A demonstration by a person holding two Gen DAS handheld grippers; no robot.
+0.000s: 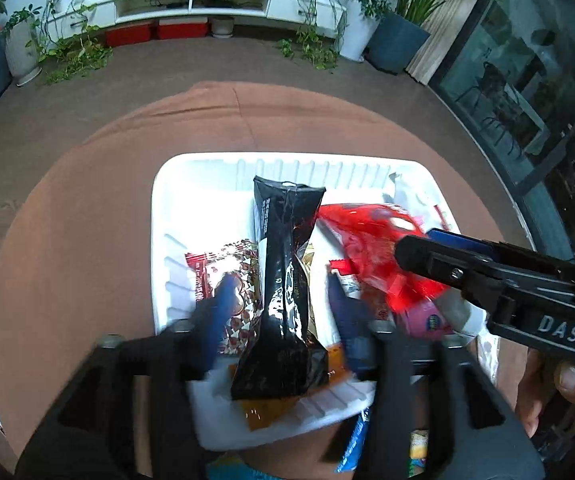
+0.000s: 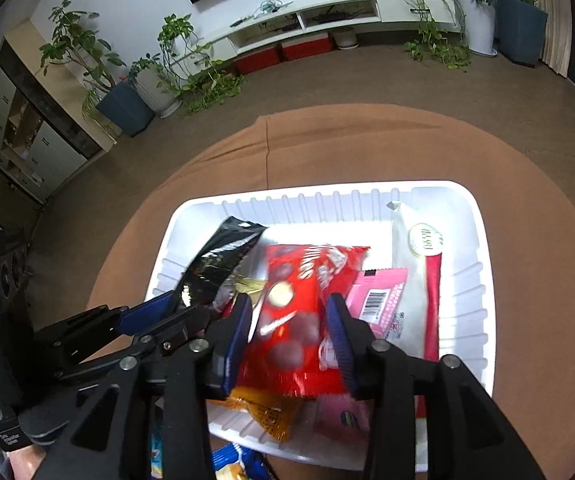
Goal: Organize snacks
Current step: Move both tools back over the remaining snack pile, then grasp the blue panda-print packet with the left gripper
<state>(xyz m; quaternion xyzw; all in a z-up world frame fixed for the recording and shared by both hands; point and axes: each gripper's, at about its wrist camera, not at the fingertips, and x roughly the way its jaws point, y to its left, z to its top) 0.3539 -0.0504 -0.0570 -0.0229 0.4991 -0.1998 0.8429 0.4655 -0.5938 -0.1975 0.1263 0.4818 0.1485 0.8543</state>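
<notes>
A white tray [image 1: 159, 208] sits on a round brown table and holds several snack packs. My left gripper [image 1: 283, 300] is open, its blue fingers straddling a long black packet [image 1: 283, 280] that lies in the tray. My right gripper [image 2: 289, 336] is open around a red chocolate-ball bag [image 2: 299, 320] lying over the tray; it also shows in the left wrist view [image 1: 367, 240]. The black packet shows at the left in the right wrist view [image 2: 215, 260]. My left gripper [image 2: 159, 312] appears there at the left.
In the tray lie a red-and-white starred pack [image 1: 223, 272], an orange packet [image 2: 267, 412], pink packets [image 2: 379, 300] and a white pack with a red stripe [image 2: 419, 276]. Blue snack packs [image 2: 231, 460] lie on the table near the tray's near edge. The brown table [image 1: 67, 240] is round.
</notes>
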